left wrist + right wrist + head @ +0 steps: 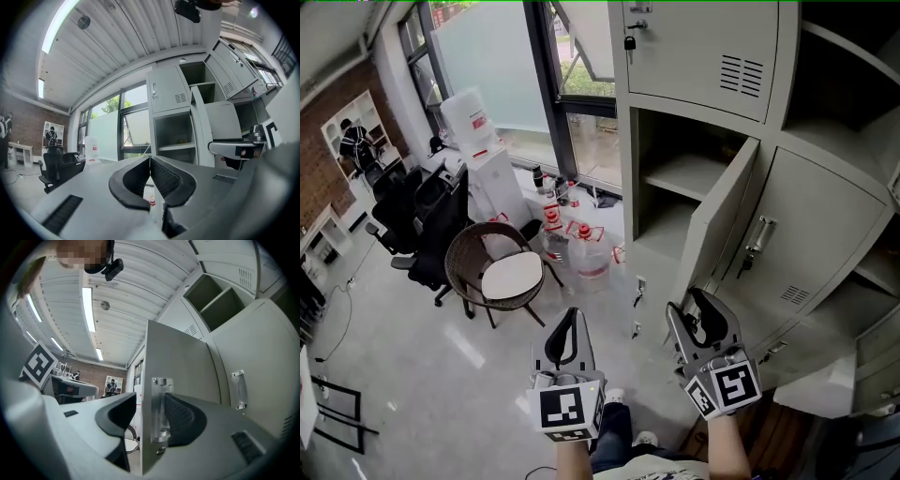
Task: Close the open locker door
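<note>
While the pale grey metal locker door (722, 225) stands ajar at 2 o'clock in the head view, long axis upright and free edge swung out toward the person, the right gripper (698, 305) sits low on it. Its jaws are spread either side of that edge and the chrome door handle (159, 408). The door's bottom is hidden behind the gripper. The left gripper (567, 323), at 6 o'clock, has its jaws pressed together on nothing.
</note>
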`<state>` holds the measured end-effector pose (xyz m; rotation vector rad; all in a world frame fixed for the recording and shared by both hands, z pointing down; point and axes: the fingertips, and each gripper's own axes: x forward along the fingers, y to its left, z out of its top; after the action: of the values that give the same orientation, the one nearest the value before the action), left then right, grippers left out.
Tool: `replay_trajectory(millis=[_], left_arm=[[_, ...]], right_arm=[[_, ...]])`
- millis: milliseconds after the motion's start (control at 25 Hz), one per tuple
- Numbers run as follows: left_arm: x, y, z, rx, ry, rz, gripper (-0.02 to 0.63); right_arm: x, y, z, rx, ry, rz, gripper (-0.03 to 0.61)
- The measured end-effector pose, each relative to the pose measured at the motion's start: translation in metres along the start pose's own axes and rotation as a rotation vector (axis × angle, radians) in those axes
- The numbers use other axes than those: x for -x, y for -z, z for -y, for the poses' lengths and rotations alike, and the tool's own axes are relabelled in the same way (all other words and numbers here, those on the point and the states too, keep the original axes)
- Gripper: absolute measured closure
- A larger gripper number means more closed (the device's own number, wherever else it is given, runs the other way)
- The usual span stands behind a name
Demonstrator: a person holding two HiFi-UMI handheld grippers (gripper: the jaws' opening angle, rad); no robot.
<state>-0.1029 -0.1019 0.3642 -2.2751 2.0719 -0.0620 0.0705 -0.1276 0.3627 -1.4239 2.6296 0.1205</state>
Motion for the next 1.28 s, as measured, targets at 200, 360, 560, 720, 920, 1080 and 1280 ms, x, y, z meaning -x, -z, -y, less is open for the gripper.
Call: replay_trajectory(millis=[200,360,560,720,920,1080,1280], left_arm=[[-0.007,0.001,-0.005,0.008,0.005,0.004,0.606],[-0.014,0.004,-0.011,0.018,0.002,0.004,0.606],[-0.026,0.008,-0.016,0.026,0.006,0.001,0.606],[-0.037,0.012,-0.024,0.032,-0.003,-0.004,0.606],[-0.056,0.016,-0.038,0.039,-0.014,-0.006,0.606],[-0.078,0.017,-0.050,0.043,-0.017,-0.003,0.606],[-0.112,0.017,-0.060,0.044,0.001,0.005,0.606]], right_arm=[[-0.010,0.002,-0.002,-0.016,-0.003,0.013,0.453],[-0.021,0.004,-0.006,-0.013,-0.022,0.007,0.459],[-0.037,0.007,-0.010,-0.009,-0.042,0.001,0.466],[-0.054,0.010,-0.014,-0.014,-0.061,-0.002,0.471],[-0.080,0.015,-0.016,-0.012,-0.077,-0.004,0.474],[-0.105,0.020,-0.017,-0.010,-0.090,-0.010,0.477],[-0.137,0.025,-0.013,-0.005,-0.085,-0.009,0.485]])
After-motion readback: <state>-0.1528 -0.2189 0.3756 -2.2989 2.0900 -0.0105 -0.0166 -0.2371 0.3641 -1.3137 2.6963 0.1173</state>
